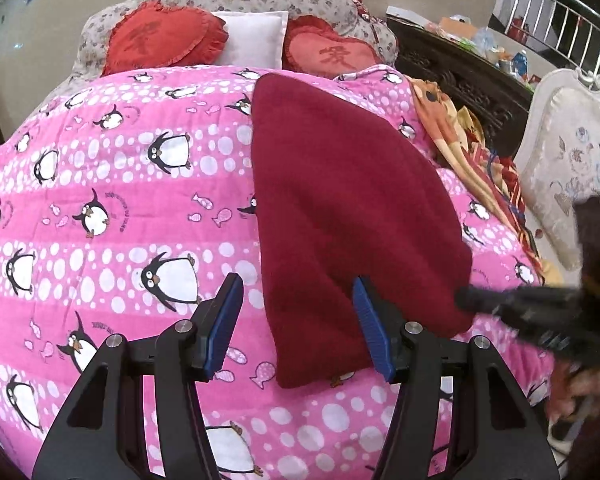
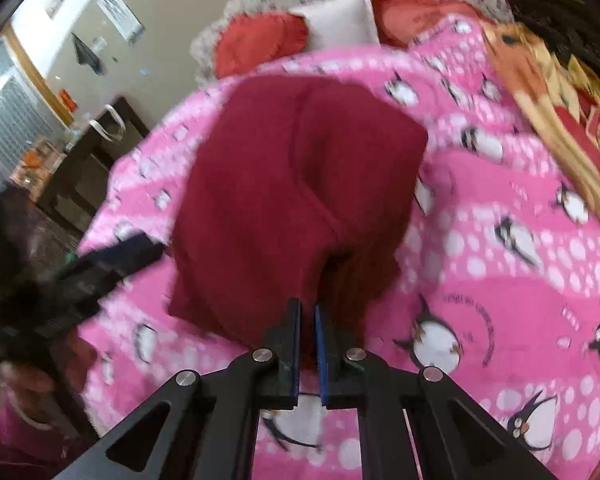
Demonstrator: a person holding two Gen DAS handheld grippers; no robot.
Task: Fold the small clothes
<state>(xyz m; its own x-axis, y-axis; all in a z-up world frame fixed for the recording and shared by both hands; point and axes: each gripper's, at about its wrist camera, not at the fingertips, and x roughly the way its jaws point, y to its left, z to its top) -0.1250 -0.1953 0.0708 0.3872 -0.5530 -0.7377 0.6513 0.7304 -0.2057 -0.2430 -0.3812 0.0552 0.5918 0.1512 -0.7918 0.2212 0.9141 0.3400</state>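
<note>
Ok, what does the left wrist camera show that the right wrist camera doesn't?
Only the left wrist view shows the left gripper with jaws wide open over the near edge of the dark red garment, plus a white upholstered chair. Only the right wrist view shows the right gripper shut on the garment's near edge. Both show the pink penguin blanket and red heart cushions.

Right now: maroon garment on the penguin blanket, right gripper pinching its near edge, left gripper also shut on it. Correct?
Not quite. The left gripper is open, jaws spread over the maroon garment, per the left wrist view. The right gripper does pinch its near edge on the penguin blanket.
</note>
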